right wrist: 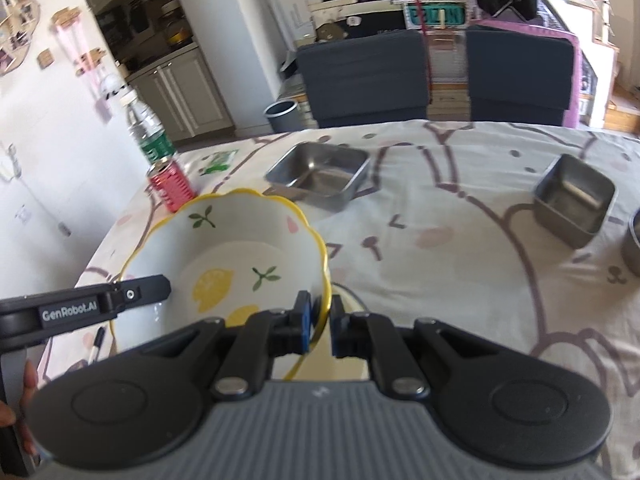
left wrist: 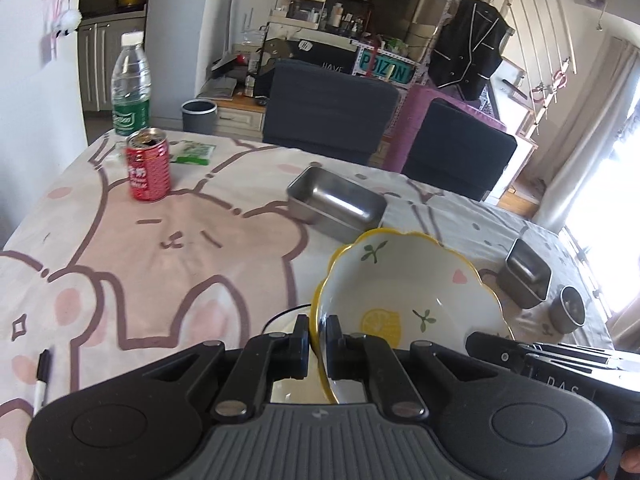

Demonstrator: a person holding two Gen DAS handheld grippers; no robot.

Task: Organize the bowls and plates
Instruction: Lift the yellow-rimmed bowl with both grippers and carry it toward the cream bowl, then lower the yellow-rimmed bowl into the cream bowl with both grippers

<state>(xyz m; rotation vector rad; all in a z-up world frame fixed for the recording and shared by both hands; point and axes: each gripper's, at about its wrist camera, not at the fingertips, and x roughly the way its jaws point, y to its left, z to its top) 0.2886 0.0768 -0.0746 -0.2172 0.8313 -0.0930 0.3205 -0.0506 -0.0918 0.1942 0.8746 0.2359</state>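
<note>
Left tool: jaws nearly closed, clamped on the left rim of the bowl, one finger inside the wall and one outside. Right tool: jaws likewise nearly closed, clamped on the opposite, right rim of the same bowl, its blue pads pressing the wall from both sides. Each tool appears in the other's view as a black arm reaching in from the side.

Bowl: white ceramic, scalloped edge trimmed in yellow, printed inside with lemon slices, green sprigs and pink marks. It is empty and sits tilted between the two tools, above the near edge of the desk. Directly beneath it a second white dish with a dark rim is partly visible; whether the two touch cannot be told.

Beyond the bowl, at 12 o'clock, a shallow rectangular steel tray rests on the desk's cartoon-print cloth. At 2 o'clock stands a smaller square steel container, with a round steel cup just beside it toward the right edge. At 10 o'clock stand a red drinks can, opened, and behind it a clear water bottle with a green label. A marker pen lies at 9 o'clock near the desk's front edge. Two dark chairs stand at the far side.
</note>
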